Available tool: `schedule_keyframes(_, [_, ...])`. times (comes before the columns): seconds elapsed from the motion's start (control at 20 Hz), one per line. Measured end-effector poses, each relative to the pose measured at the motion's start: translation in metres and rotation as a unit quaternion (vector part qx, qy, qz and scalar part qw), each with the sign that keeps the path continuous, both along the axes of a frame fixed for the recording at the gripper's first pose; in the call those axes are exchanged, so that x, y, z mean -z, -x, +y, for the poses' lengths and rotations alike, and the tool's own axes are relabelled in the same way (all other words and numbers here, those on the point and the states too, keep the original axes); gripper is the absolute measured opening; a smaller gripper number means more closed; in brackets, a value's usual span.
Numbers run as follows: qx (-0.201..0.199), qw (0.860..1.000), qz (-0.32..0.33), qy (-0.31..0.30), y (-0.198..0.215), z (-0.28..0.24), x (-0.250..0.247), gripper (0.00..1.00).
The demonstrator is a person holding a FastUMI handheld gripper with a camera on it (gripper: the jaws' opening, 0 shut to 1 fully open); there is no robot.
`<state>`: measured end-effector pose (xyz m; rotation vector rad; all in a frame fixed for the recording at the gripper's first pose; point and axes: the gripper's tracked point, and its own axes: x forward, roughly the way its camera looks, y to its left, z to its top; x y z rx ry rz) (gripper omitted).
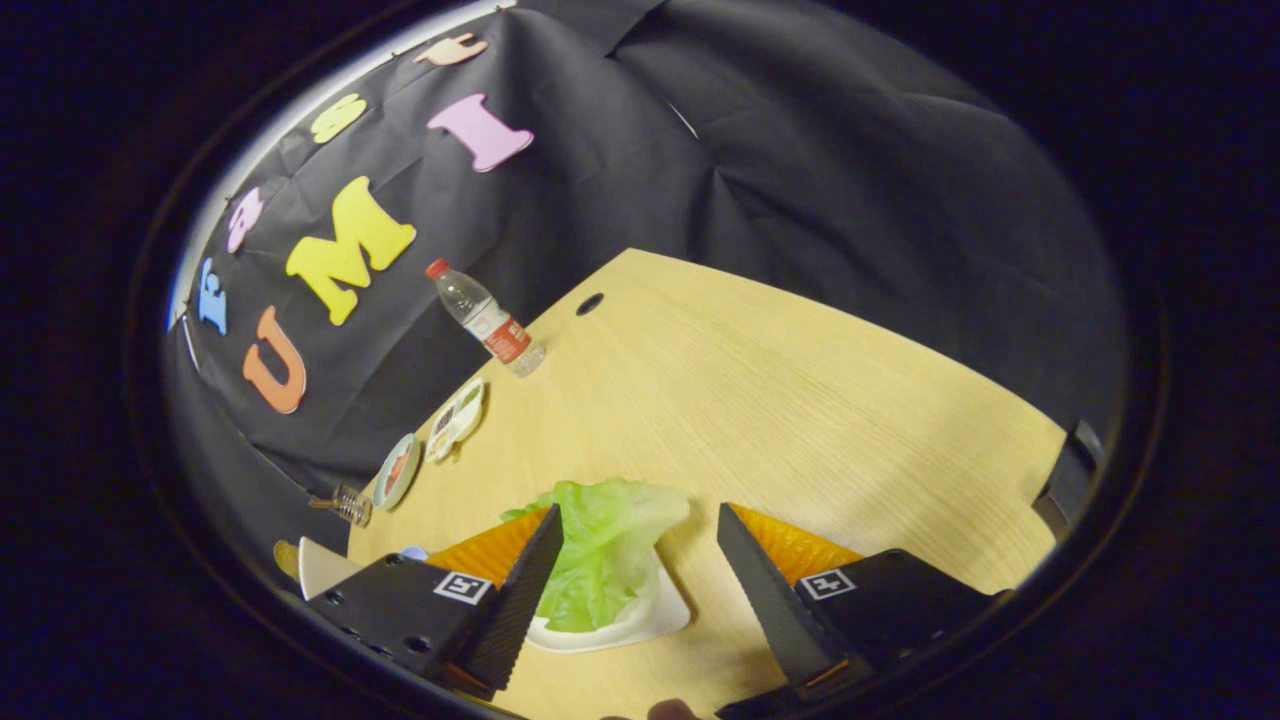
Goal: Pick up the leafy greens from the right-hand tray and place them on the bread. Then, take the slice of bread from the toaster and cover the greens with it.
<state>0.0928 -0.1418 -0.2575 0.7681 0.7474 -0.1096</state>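
The leafy greens (600, 545), a pale green lettuce leaf, lie on a small white tray (655, 615) on the wooden table (800, 400). My gripper (640, 550) hangs just above them, open wide. The left finger (525, 590) covers the leaf's left edge. The right finger (765, 590) stands apart from the leaf, over bare wood. Most of the leaf shows in the gap between the fingers, with nothing pressed between them.
A plastic water bottle (487, 318) with a red cap stands at the table's far edge. Two small plates (455, 420) (397, 470) and a small glass (350, 503) line the left edge. Another white dish (322, 565) peeks out beside the left finger. A round hole (590, 303) marks the far corner.
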Motion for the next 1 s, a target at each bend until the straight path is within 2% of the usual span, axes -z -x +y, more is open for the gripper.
schedule_keyframes(0.1, [0.010, 1.000, 0.008, -0.027, -0.009, 0.003, 0.005, 0.93])
schedule_keyframes(0.15, [0.012, 0.999, 0.007, -0.039, -0.013, 0.003, 0.002, 0.81])
schedule_keyframes(0.2, [0.015, 0.999, 0.007, -0.043, -0.016, 0.003, 0.004, 0.79])
schedule_keyframes(0.35, [0.030, 0.998, 0.025, -0.046, -0.018, -0.006, 0.014, 0.43])
schedule_keyframes(0.45, [0.038, 0.996, 0.022, -0.073, -0.018, -0.009, 0.015, 0.18])
schedule_keyframes(0.55, [0.032, 0.995, 0.018, -0.088, -0.020, -0.008, 0.014, 0.00])
schedule_keyframes(0.7, [0.030, 0.996, -0.009, -0.086, -0.019, -0.009, -0.001, 0.00])
schedule_keyframes(1.0, [0.021, 0.991, -0.074, -0.111, -0.015, 0.016, -0.066, 0.00])
